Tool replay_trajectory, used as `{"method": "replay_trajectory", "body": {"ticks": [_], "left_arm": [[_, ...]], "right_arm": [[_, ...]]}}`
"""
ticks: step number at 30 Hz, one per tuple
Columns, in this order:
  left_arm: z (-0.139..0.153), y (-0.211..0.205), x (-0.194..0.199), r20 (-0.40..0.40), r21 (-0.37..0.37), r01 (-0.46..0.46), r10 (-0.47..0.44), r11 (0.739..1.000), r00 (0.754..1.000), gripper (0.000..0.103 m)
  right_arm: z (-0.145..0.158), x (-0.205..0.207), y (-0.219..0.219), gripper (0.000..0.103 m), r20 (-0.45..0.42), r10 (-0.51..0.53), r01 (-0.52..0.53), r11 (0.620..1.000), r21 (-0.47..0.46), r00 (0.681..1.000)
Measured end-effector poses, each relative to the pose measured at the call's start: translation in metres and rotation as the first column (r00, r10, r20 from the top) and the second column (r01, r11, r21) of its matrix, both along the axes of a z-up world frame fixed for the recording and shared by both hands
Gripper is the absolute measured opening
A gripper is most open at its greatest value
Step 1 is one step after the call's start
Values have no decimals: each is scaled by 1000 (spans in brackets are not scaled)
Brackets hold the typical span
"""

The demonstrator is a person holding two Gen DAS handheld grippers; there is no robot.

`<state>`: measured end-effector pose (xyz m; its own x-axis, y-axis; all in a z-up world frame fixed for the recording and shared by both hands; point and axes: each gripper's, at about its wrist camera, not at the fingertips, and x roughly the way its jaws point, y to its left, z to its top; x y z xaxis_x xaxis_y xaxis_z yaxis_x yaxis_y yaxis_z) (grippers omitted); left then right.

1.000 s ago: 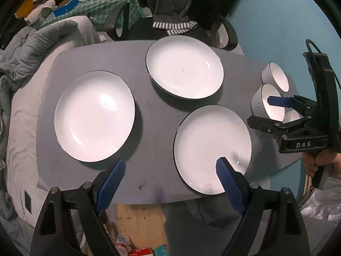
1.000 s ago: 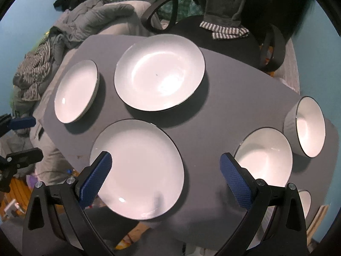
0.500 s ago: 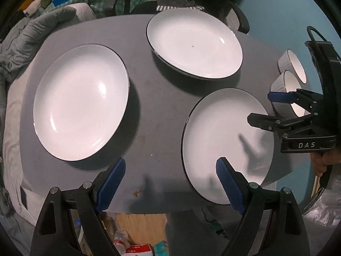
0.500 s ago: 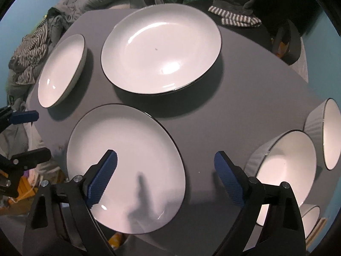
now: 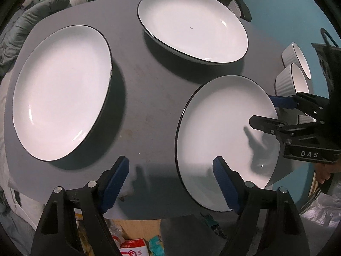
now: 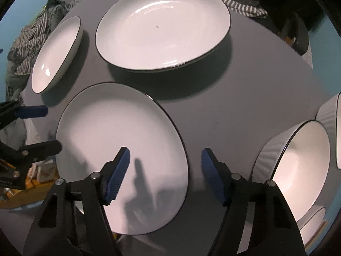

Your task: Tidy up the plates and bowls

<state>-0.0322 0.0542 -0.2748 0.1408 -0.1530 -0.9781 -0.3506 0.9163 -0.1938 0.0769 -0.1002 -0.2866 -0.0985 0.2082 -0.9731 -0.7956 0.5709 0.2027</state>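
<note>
Three white black-rimmed plates lie on a grey table (image 5: 136, 89): left plate (image 5: 61, 91), far plate (image 5: 191, 24), near plate (image 5: 226, 138). My left gripper (image 5: 170, 181) is open, low over the table's front edge, its right finger over the near plate's left part. My right gripper (image 6: 165, 172) is open above the near plate's (image 6: 119, 149) right rim; it also shows in the left wrist view (image 5: 268, 112). White ribbed bowls (image 6: 298, 170) stand to the right. The far plate (image 6: 164, 25) and left plate (image 6: 56, 53) show in the right wrist view.
The bowls (image 5: 292, 81) crowd the table's right edge. An office chair with draped clothes (image 6: 243, 2) stands behind the table. Bedding and clothes (image 5: 25, 27) lie to the left. Boxes and clutter (image 5: 132, 245) sit on the floor under the front edge.
Both grippers have come down and forward toward the table, so the plates look larger. The right gripper now hangs over the near plate's right rim. Nothing was grasped.
</note>
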Motion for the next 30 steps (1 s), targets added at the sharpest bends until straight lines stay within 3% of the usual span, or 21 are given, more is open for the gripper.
{"method": "replay_trajectory", "body": {"ticks": [3,5,11,13,17,24,27,30], "left_arm": [[-5,2,-2,-9,-16,-11,11,1000,1000,83],[-11,1,1,-15,-27,-19,18,999,1000,83],[-19,4,1,-49,-62,-50,48,997,998,76],[-19,9,-1,-53,-70,-54,50,996,997,73],[-25,13,-2,-74,-72,-48,42,996,996,57],[-28,25,-7,-75,-72,-38,33,997,997,48],[-30,33,-9,-78,-108,-52,43,993,996,32],[-34,40,-10,-89,-163,-68,54,984,995,25]], "right_arm": [[1,-2,0,66,-2,11,-11,1000,7,1000],[-1,-4,1,53,-11,26,-26,1000,5,1000],[-7,-3,-1,41,-22,24,-24,1000,-16,999],[-12,0,-5,37,-65,6,-8,1000,-23,998],[-14,2,-14,29,-87,6,-7,1000,-12,996],[-18,10,-25,26,-144,-25,27,1000,12,989],[-19,10,-28,26,-162,-25,30,999,24,986],[-19,16,-24,26,-185,-45,51,998,30,982]]}}
